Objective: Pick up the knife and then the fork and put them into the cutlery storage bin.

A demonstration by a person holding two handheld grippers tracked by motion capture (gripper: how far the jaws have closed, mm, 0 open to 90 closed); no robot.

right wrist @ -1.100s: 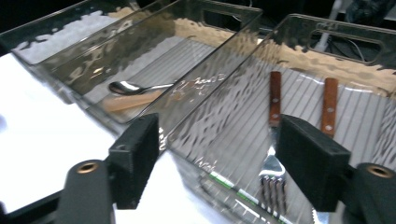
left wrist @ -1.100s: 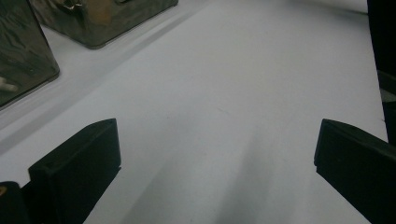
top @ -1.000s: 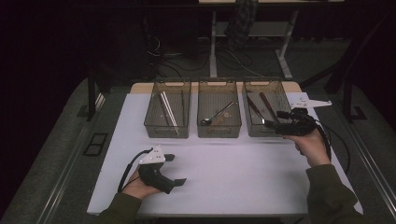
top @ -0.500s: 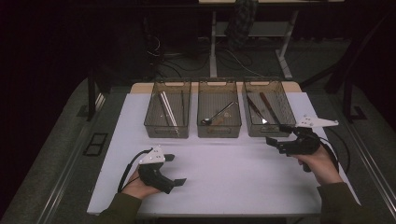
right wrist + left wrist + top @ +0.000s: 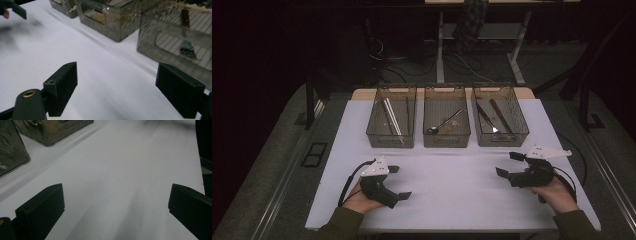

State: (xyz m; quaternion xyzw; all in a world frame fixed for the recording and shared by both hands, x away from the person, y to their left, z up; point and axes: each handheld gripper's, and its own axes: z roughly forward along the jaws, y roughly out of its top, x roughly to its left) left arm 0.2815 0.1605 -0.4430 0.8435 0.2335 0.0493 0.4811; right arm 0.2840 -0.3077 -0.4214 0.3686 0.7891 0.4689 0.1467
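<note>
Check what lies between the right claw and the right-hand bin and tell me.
Nothing visible. The right claw sits open and empty over bare white table, apart from the right-hand bin. The stretch between them shows only tabletop; the bin's own near wall faces the claw.

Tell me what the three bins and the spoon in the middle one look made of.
The bins look like smoky, see-through plastic: their contents show through the glossy, brown-tinted walls. The spoon looks like polished metal, judging by its silvery glint, though it is too small to be sure.
</note>
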